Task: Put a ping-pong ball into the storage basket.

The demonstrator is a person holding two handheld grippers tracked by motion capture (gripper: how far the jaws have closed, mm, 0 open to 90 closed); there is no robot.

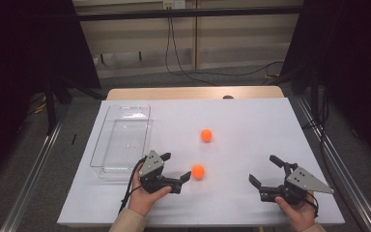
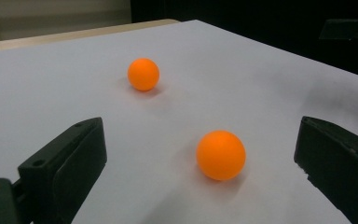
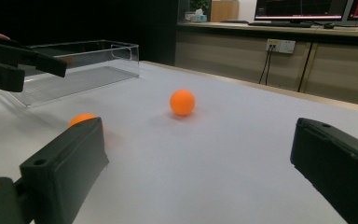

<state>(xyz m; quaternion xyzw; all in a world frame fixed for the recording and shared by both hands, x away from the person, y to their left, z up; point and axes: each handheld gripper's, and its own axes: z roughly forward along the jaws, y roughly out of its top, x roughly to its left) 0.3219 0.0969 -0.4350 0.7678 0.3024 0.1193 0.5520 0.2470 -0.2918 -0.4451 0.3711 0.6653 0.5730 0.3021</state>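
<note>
Two orange balls lie on the white table. The near ball (image 1: pixel 198 171) (image 2: pixel 221 155) rests just beyond my left gripper (image 1: pixel 176 166), whose jaws stand open and empty, the ball a little ahead of its tips. Farther back lies the far ball (image 1: pixel 206 135) (image 2: pixel 143 74) (image 3: pixel 182 102). My right gripper (image 1: pixel 263 169) (image 3: pixel 198 140) is open at the front right and holds nothing. In the right gripper view its left jaw half hides the near ball (image 3: pixel 81 119), and the left gripper (image 3: pixel 28 63) shows at top left.
An empty clear plastic tray (image 1: pixel 121 140) (image 3: pixel 84 65) sits at the table's left side, just behind the left hand. A bare wooden strip (image 1: pixel 193 93) runs along the table's far edge. Cables hang by the back wall.
</note>
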